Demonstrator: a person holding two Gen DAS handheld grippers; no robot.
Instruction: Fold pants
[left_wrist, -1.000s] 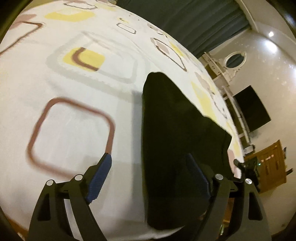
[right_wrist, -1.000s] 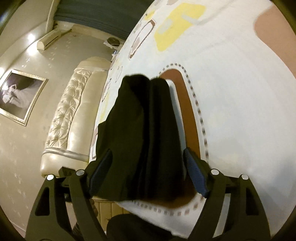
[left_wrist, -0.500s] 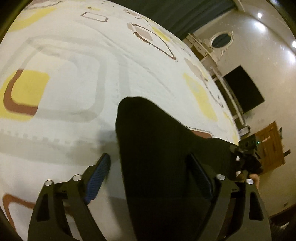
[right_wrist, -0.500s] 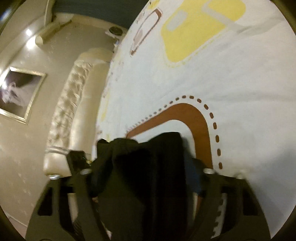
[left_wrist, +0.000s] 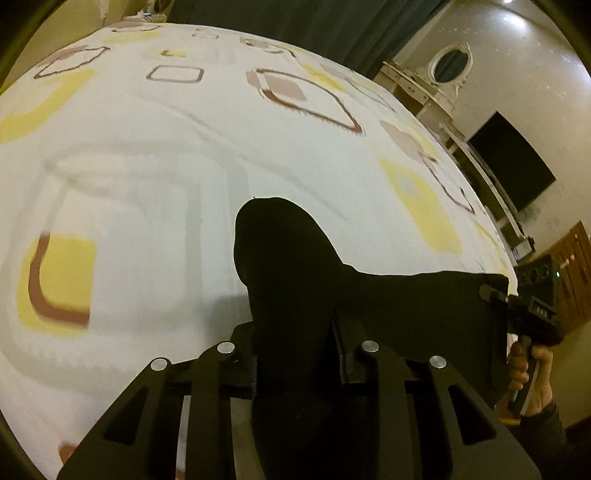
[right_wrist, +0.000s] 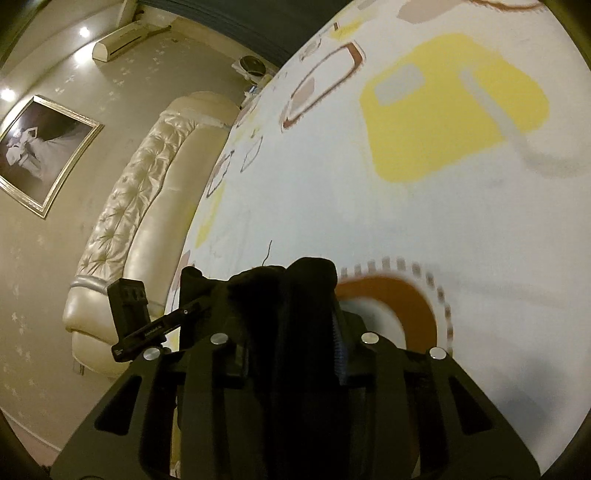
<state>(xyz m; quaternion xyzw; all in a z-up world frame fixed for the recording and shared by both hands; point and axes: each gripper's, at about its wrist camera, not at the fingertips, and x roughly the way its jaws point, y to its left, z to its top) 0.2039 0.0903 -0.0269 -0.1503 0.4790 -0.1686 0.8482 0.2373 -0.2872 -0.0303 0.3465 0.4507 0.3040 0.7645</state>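
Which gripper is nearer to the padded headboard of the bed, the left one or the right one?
Left. The left gripper, closing on the black pants, sits on the headboard side; the right gripper, also closing on them, is farther out.

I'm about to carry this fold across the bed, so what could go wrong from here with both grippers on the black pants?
1. Both sets of jaws are closing on bunched cloth: the left gripper and right gripper each hold a thick wad of the black pants, so layers may slip unevenly.
2. The stretch between the grippers sags, so the fold may land crooked.
3. The pants sit near the edge of the bedsheet and could slide off.
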